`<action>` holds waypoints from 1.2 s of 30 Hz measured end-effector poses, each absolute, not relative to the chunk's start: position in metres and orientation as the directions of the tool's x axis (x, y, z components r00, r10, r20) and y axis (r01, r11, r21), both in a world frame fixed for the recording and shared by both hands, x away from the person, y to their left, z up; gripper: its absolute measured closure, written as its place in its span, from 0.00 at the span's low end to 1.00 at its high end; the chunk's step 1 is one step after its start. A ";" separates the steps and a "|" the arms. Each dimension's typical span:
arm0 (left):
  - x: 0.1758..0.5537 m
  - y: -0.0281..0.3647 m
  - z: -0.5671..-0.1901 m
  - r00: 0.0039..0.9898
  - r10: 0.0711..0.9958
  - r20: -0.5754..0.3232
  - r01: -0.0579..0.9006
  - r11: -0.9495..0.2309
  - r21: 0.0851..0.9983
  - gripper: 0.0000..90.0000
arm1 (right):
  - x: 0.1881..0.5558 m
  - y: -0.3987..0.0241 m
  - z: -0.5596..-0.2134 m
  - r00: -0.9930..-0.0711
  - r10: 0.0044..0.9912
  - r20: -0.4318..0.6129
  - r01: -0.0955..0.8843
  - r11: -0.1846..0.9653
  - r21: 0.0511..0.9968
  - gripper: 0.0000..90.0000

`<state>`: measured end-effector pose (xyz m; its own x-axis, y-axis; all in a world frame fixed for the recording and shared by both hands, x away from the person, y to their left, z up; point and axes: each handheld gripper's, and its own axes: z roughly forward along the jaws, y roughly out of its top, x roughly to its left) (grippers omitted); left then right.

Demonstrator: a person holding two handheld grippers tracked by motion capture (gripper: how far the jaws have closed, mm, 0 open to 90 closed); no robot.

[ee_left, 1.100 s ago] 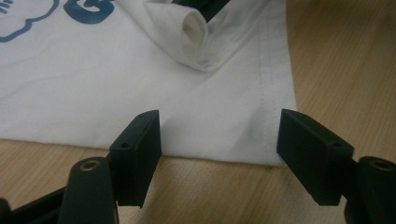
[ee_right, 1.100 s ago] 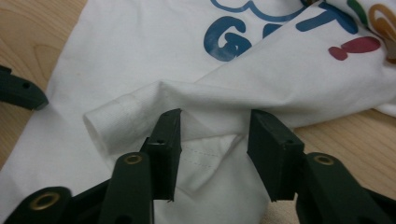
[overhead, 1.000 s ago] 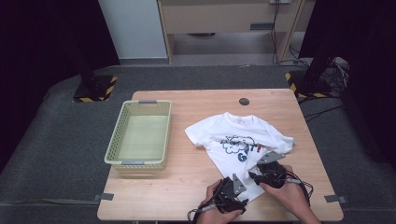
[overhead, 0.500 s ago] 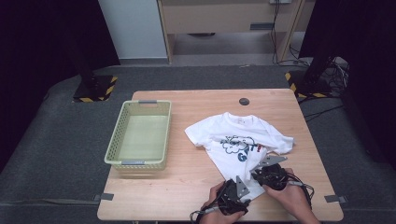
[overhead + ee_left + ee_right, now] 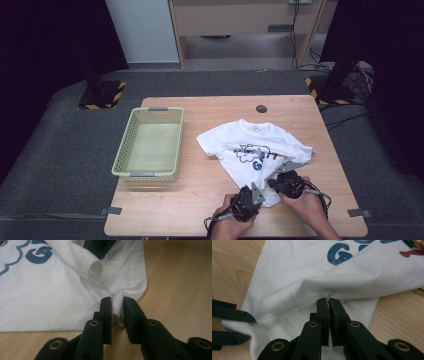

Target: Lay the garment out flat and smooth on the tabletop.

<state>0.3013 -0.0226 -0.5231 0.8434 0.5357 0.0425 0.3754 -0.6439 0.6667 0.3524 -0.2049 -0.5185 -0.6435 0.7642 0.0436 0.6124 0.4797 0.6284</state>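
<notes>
T-shirt (image 5: 252, 152) lies flat on table (image 5: 210, 197), long axis diagonal — collar far, hem near. Left gripper (image 5: 117, 308) just closed, pinching hem corner; right gripper (image 5: 328, 305) just closed on hem fabric beside it.

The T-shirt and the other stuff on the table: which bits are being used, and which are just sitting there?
In use:
white T-shirt
left gripper, pinching its hem
right gripper, pinching its cloth

Just lying about:
green basket
dark round disc

shirt (image 5: 50, 295) print cut off, hem (image 5: 119, 315) hidden between tool jaws
</notes>
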 end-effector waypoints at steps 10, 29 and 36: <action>0.332 -0.010 -0.520 0.829 0.560 0.011 0.412 -0.623 0.665 0.95 | 0.372 -0.204 -0.510 -0.628 0.776 0.054 0.618 0.455 0.641 0.97; 0.335 0.070 -0.499 0.793 0.606 0.060 0.434 -0.632 0.642 0.95 | 0.339 -0.296 -0.505 -0.531 0.842 0.095 0.686 0.361 0.632 0.97; 0.330 0.092 -0.492 0.783 0.617 0.079 0.437 -0.635 0.637 0.95 | 0.337 -0.319 -0.507 -0.490 0.867 0.088 0.710 0.338 0.618 0.97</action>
<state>0.3303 0.0924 -0.4921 0.7827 0.6174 0.0791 0.4366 -0.6351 0.6372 0.3372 -0.3186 -0.5074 -0.4901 0.8672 0.0881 0.7098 0.3383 0.6178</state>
